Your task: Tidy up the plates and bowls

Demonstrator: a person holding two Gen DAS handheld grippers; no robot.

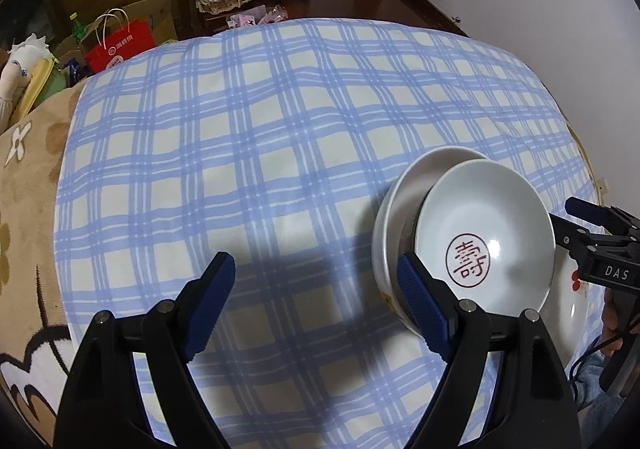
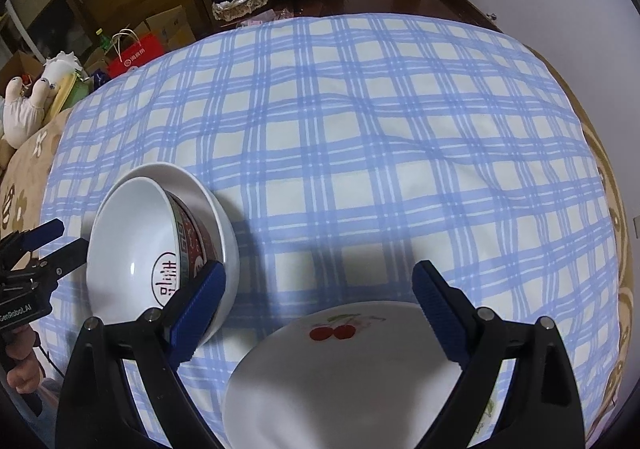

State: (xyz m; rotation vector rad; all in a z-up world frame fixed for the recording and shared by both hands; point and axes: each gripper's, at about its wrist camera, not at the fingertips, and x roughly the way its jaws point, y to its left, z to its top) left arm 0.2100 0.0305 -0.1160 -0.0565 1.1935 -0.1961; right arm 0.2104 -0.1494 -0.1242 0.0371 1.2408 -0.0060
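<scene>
Blue-padded left tongs (image 1: 316, 305) and right tongs (image 2: 320, 309) agape above checked cloth (image 1: 260, 149).

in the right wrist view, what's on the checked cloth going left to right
left gripper → red-patterned bowl nested in a plain white bowl → cherry plate, all on the blue checked cloth.

"DAS" on right gripper (image 1: 600, 249); "GenRobot.AI" on left gripper (image 2: 60, 245); 壽 in bowl (image 1: 484, 237).
</scene>
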